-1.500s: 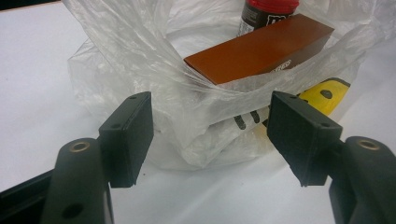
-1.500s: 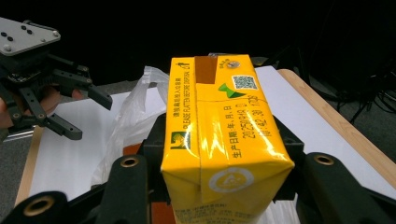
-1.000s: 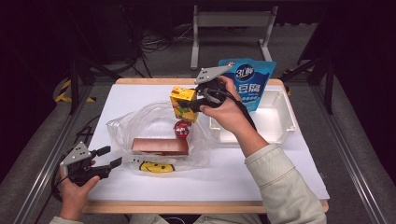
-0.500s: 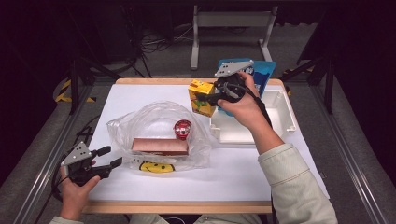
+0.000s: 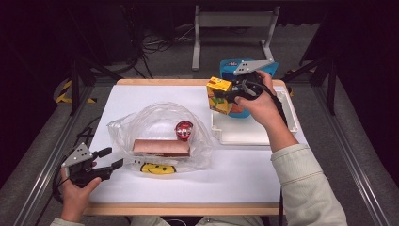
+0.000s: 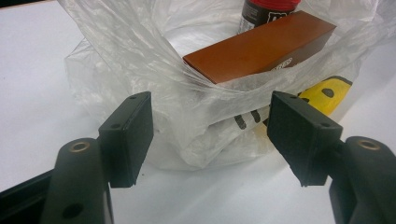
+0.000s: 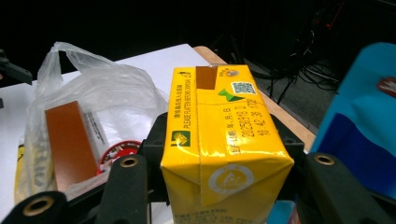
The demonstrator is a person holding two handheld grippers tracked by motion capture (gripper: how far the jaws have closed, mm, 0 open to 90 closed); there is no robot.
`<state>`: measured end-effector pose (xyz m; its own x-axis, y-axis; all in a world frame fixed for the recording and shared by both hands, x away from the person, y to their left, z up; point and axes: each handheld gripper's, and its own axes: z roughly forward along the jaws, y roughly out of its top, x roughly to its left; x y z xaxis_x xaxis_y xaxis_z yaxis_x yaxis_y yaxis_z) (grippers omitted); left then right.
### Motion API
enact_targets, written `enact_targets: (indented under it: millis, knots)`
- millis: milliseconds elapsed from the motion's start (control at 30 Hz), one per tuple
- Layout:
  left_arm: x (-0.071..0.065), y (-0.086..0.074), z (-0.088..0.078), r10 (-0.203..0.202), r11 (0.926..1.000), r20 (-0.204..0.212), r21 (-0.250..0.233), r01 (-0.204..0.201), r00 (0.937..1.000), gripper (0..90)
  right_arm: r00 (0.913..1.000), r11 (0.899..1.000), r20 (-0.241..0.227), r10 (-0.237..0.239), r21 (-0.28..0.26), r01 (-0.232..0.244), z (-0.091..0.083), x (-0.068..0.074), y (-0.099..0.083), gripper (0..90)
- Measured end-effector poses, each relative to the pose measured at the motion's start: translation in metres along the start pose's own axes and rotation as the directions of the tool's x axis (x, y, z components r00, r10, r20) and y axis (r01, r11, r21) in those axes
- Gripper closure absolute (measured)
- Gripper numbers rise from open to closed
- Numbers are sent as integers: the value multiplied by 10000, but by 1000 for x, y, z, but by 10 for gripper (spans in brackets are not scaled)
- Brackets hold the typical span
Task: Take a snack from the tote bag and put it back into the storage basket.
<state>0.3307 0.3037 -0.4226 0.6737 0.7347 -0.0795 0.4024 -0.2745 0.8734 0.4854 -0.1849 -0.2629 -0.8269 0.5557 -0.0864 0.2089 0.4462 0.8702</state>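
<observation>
Yellow juice carton [image 5: 219,95], upright and clamped in the right gripper [image 5: 229,94], hung just left of the white tray [image 5: 254,136]; the left gripper [image 5: 109,158] waited, fingers apart.

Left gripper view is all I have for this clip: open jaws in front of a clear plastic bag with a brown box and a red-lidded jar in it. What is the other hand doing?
Observer: The right gripper is shut on a yellow juice carton and holds it in the air above the white tray, as the high view shows.
Operator: Anything else by that tray?
Observer: A blue pouch stands just behind the carton.
Operator: Is my left gripper touching the bag?
Observer: From above, the left gripper sits at the near left of the plastic bag; whether its tips touch the film I cannot tell.
</observation>
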Motion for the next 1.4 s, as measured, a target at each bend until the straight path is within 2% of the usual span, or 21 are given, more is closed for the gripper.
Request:
enact_targets:
  millis: [233,600,1400]
  knots:
    - [0,0,0,32,10000,5,27,-32,10000,322,9993,9998,299,207,73,-209,-2,-12,-10,535]
    - [0,0,0,35,10000,-9,42,-35,10000,322,9979,9982,599,251,532,-283,9,-24,-30,535]
    - [0,0,0,17,10000,9,47,-17,10000,322,9981,9895,537,309,1394,-381,42,-25,-66,535]
